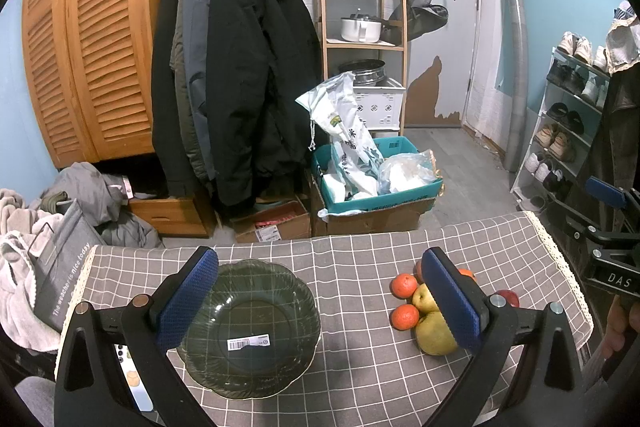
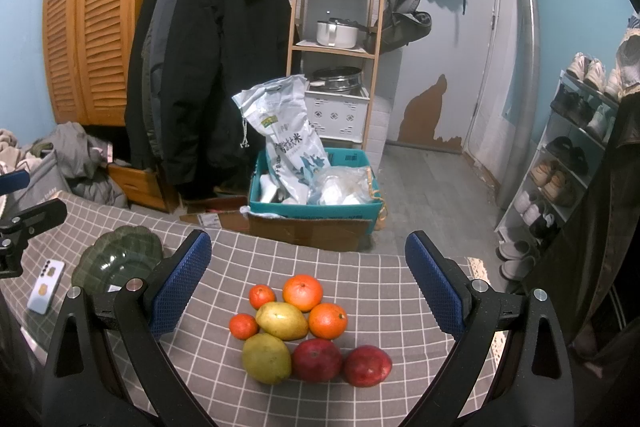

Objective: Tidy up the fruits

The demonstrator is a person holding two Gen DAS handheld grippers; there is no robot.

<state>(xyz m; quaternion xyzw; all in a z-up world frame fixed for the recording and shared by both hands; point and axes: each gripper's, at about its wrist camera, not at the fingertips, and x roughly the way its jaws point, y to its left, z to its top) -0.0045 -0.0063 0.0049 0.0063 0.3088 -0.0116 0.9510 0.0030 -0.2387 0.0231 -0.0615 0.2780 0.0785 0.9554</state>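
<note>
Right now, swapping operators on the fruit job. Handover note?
Left gripper: open, empty, above the dark green scalloped glass bowl.
Right gripper: open, empty, over the fruit pile.
Fruit all loose on the grey checked tablecloth: two large oranges, two small tangerines, two yellow-green pears, two red apples.
Done: nothing; bowl is empty.
Left: everything, presumably into the bowl.

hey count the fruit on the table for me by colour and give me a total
Orange: 4
Yellow-green: 2
Red: 2
Total: 8 fruit, all on the tablecloth; none in the green bowl.
</note>
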